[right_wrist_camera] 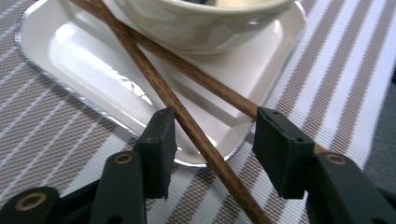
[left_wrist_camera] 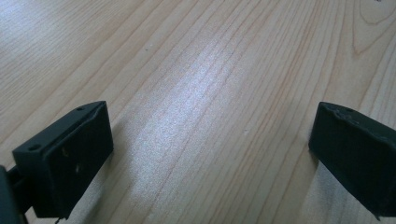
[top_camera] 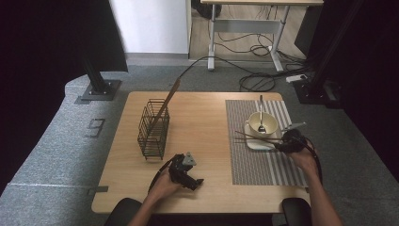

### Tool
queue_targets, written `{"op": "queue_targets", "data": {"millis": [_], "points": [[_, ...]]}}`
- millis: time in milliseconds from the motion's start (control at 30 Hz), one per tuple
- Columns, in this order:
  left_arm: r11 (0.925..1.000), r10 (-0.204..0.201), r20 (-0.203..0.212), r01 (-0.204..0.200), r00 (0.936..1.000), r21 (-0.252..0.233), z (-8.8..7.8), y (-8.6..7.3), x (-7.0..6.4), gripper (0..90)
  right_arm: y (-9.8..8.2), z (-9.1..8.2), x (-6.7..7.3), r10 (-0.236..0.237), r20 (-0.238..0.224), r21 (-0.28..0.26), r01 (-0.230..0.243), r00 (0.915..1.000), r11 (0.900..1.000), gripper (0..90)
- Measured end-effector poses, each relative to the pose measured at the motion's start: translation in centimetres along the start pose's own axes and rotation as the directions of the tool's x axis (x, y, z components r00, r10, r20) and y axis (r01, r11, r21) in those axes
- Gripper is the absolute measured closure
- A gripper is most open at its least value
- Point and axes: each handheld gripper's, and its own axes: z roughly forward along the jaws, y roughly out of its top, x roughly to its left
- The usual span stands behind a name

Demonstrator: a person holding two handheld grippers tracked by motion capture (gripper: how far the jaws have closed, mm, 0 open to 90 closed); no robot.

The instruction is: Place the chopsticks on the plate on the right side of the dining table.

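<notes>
Wooden bench [top_camera: 202,141]: near its right edge my right tongs [right_wrist_camera: 212,140] stand spread around 2 chopsticks [right_wrist_camera: 187,119] on the tray [right_wrist_camera: 70,56]; left tongs [left_wrist_camera: 210,154] spread, near the front edge.

The table [left_wrist_camera: 196,93] is pale wood with fine straight grain and a soft satin sheen. The chopsticks [right_wrist_camera: 187,116] are dark brown wood, faintly streaked. The plate [right_wrist_camera: 70,51] and bowl [right_wrist_camera: 196,23] look like glazed ceramic, white and glossy. The placemat [right_wrist_camera: 336,70] is coarse woven fabric, matt, striped. The basket [top_camera: 153,129] appears to be dark wire. The right gripper [right_wrist_camera: 212,135] has matt black plastic jaws.
</notes>
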Motion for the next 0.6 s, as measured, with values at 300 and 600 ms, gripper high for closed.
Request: {"op": "queue_targets", "data": {"millis": [300, 600], "points": [[1.0000, -0.001, -0.001, 0.001, 1.0000, 0.000, 0.0, 0.0, 0.0, 0.0, -0.1, 0.0, -0.8, 0.032, 0.057, 0.004, -0.033, 0.9978, 0.999, 45.1], [1.0000, 0.000, -0.001, 0.000, 1.0000, 0.000, 0.0, 0.0, 0.0, 0.0, -0.2, 0.0, -1.4, 0.061, 0.087, -0.001, -0.061, 0.9944, 0.998, 44.9]]}}
